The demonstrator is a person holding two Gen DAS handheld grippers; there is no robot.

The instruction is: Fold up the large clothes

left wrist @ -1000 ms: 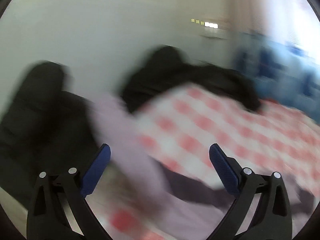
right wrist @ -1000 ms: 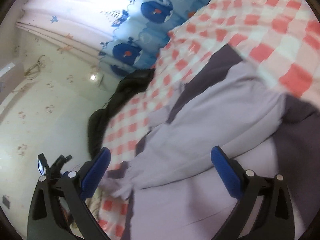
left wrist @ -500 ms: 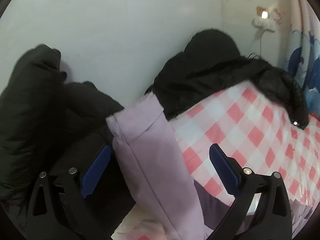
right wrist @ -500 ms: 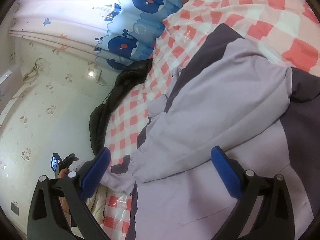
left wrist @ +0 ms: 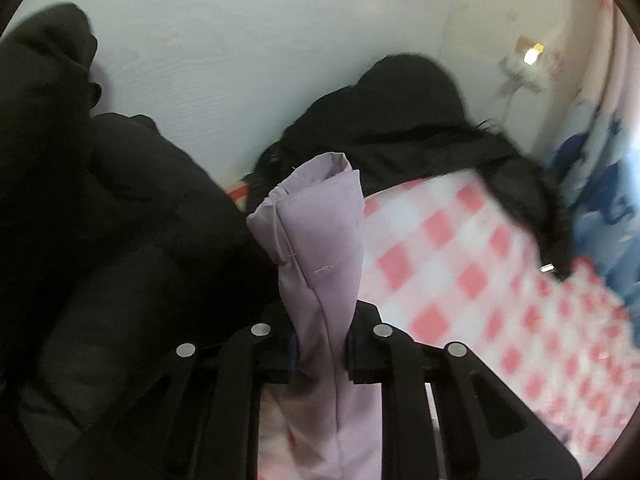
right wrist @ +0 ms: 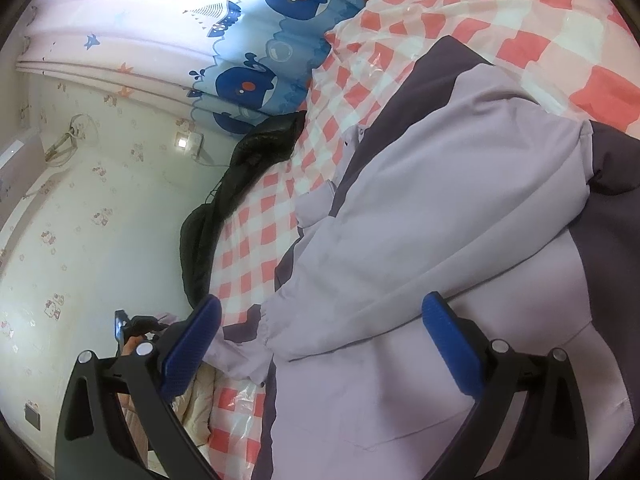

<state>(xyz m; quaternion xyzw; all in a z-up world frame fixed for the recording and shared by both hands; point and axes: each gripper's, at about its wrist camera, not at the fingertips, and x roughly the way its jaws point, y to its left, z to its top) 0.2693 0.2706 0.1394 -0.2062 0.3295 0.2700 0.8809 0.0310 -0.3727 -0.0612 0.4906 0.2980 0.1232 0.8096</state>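
A lilac and dark purple jacket (right wrist: 440,220) lies spread on the red-and-white checked bed (right wrist: 520,20). One lilac sleeve (left wrist: 320,232) stands up with its cuff open at the top. The jaws of my left gripper (left wrist: 320,346) are closing, and both pads press on this sleeve below the cuff. My right gripper (right wrist: 320,308) hovers open just above the jacket's body with nothing between its blue pads (right wrist: 192,344). In the right wrist view, the hand holding the left gripper (right wrist: 134,334) shows at the sleeve's far end.
Black coats are heaped against the white wall (left wrist: 240,60): one at the left (left wrist: 100,220), another at the bed's corner (left wrist: 400,120). A blue whale curtain (right wrist: 280,0) hangs along the bed's far side. A lit wall socket (left wrist: 528,56) is near the corner.
My left gripper came in on the lilac sleeve and went from wide open to shut on it below the cuff. The right gripper stayed open over the jacket.
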